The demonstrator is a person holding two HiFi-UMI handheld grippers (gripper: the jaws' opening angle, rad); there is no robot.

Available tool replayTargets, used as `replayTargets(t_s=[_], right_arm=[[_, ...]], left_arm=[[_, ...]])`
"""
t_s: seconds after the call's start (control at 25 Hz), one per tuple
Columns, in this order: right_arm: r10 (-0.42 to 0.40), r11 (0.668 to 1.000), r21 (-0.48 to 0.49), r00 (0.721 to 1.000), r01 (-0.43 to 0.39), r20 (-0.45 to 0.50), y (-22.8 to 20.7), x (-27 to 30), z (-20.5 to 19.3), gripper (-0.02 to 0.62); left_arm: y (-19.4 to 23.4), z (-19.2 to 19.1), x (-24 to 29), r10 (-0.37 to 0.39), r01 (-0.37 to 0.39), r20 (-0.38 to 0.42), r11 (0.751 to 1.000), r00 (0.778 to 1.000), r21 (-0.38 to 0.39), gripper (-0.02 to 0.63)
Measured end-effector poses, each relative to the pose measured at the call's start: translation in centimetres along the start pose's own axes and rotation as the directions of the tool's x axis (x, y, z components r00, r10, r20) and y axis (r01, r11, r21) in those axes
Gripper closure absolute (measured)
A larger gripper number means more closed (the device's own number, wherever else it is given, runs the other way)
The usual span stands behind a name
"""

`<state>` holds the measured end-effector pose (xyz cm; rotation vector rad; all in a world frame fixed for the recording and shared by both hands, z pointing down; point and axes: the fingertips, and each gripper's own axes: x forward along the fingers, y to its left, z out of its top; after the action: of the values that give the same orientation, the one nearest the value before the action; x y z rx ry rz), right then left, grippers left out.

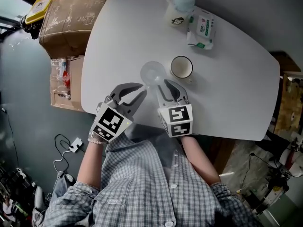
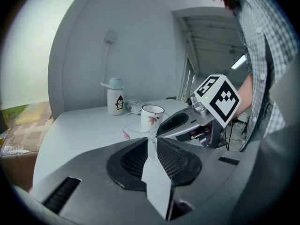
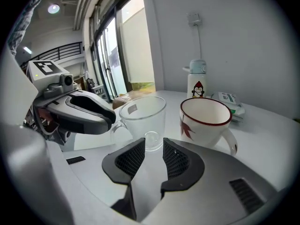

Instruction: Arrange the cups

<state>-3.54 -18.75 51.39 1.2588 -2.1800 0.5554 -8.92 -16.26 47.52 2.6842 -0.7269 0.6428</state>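
Note:
A clear glass cup (image 1: 153, 73) stands on the white table (image 1: 236, 93), with a white mug with a dark red rim (image 1: 181, 67) just right of it. My left gripper (image 1: 141, 91) reaches the glass from its left, and in the left gripper view (image 2: 151, 143) its jaws are pinched on the glass cup's (image 2: 137, 124) handle. My right gripper (image 1: 164, 85) points at the glass's near side. In the right gripper view (image 3: 151, 145) it is open a narrow gap, and the glass cup's (image 3: 142, 116) base shows right at its tips. The mug (image 3: 205, 121) stands right beside the glass.
A white penguin bottle (image 1: 177, 6) and a pack of wipes (image 1: 202, 30) lie at the table's far side. A cardboard box (image 1: 66, 20) sits off the table's left edge, with a charger and cable (image 1: 71, 145) on the floor. The table's near edge runs under both grippers.

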Motion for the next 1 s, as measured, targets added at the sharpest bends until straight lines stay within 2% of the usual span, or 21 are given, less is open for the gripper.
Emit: replayTargets(t_s=[0.16,0.32,0.52,0.64,0.72,1.0], right_arm=[[0.01,1.0,-0.002,1.0,-0.01,0.004,-0.1,0.2,0.3,0.477],[0.006,0.999,-0.053,1.0,-0.006,0.003,-0.4,-2.0,0.1,0.477],[-0.101,0.99,-0.096,0.995,0.101,0.006,-4.0,-5.8,-0.4,0.477],[-0.185,0.976,-0.119,0.983,0.184,-0.001,-7.1,-6.5,-0.6,0.477],[-0.211,0.969,-0.133,0.977,0.208,-0.01,-8.6,-6.4,-0.6,0.477],[-0.158,0.955,-0.261,0.987,0.142,-0.042,-8.6,-4.4,-0.1,0.477]], left_arm=[[-0.1,0.2,0.3,-0.004,0.004,0.006,1.0,1.0,-0.004,0.546],[0.0,0.1,0.2,-0.007,0.007,0.006,1.0,1.0,-0.011,0.546],[0.0,0.0,0.2,-0.008,0.008,0.006,1.0,1.0,-0.016,0.546],[0.0,0.1,0.2,-0.007,0.007,0.008,1.0,1.0,-0.015,0.546],[-0.1,0.1,0.3,-0.007,0.007,0.009,1.0,1.0,-0.015,0.546],[0.0,-0.1,0.3,-0.009,0.009,-0.002,1.0,1.0,0.0,0.546]])
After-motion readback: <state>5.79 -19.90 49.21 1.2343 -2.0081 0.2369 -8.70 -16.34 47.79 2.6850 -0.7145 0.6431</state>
